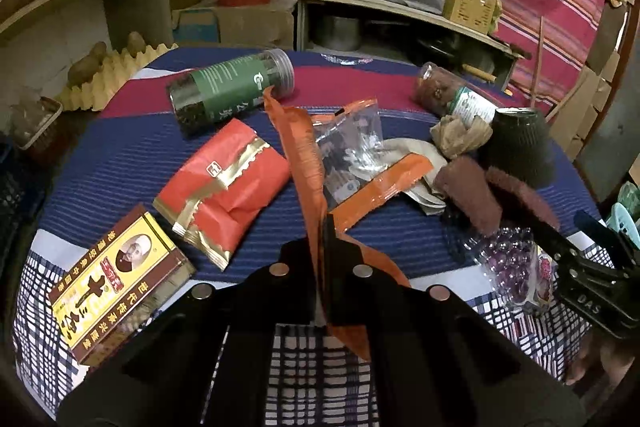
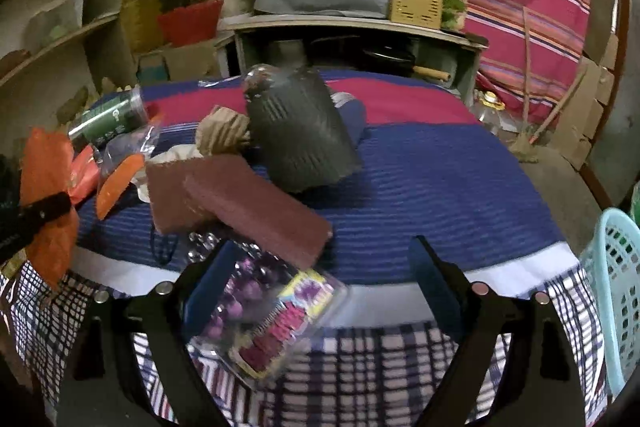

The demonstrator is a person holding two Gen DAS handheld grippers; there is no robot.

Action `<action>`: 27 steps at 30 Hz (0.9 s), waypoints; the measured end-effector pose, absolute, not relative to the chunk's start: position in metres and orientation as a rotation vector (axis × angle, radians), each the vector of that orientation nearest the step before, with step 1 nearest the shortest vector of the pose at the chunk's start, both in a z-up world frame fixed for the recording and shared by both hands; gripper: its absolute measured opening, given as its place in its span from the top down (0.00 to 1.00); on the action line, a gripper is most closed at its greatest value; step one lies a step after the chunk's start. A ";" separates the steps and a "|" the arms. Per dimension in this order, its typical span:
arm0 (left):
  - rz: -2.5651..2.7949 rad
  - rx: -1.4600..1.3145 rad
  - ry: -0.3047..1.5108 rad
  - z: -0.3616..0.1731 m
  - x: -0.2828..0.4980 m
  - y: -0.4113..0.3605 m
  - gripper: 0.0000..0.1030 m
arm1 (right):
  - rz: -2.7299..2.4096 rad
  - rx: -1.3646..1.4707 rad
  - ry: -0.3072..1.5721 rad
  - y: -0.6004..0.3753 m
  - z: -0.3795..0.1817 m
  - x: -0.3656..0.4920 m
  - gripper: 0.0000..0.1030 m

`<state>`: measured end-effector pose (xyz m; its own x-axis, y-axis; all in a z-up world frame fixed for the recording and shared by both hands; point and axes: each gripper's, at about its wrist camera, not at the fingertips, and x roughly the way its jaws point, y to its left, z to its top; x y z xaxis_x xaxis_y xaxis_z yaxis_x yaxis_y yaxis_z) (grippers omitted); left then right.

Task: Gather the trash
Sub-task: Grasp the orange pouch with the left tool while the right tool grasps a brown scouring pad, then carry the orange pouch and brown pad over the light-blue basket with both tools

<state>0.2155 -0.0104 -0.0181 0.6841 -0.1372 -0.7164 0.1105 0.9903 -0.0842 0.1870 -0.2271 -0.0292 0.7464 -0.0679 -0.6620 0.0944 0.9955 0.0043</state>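
My left gripper is shut on an orange wrapper and holds it up above the striped tablecloth. The wrapper also shows at the left of the right wrist view. My right gripper is open, low over the table's front edge. A clear bag of purple beads lies between its fingers, close to the left one. The bag also shows in the left wrist view. Other litter lies around: a red and gold packet, a clear plastic bag, crumpled brown paper.
A green-labelled jar and a second jar lie on the table. A dark ribbed cup stands upside down beside brown sponges. A yellow box lies front left. A light blue basket stands at the right.
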 end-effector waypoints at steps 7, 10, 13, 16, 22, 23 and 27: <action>-0.142 -0.013 0.789 -0.018 0.215 -0.015 0.99 | -0.012 0.069 0.730 -0.227 -0.031 0.190 0.75; -0.144 -0.004 0.772 -0.015 0.212 -0.019 0.99 | -0.008 0.085 0.705 -0.231 -0.028 0.185 0.81; -0.141 0.003 0.759 -0.012 0.210 -0.022 0.99 | -0.016 0.072 0.664 -0.234 -0.020 0.176 0.82; -0.147 -0.004 0.744 -0.007 0.207 -0.026 0.99 | -0.021 0.074 0.636 -0.242 -0.010 0.163 0.83; -0.189 0.027 0.705 0.004 0.192 -0.050 0.99 | -0.044 0.128 0.617 -0.269 -0.001 0.133 0.83; -0.199 0.033 0.701 0.005 0.190 -0.056 0.99 | -0.054 0.140 0.615 -0.275 0.000 0.128 0.83; -0.236 0.082 0.675 0.009 0.178 -0.084 0.99 | -0.072 0.180 0.608 -0.294 0.002 0.108 0.83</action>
<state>0.1783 -0.0839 0.0089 0.7549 -0.1895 -0.6278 0.2427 0.9701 -0.0010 0.1079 -0.2941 0.0017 0.8190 -0.0144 -0.5736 0.1204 0.9818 0.1472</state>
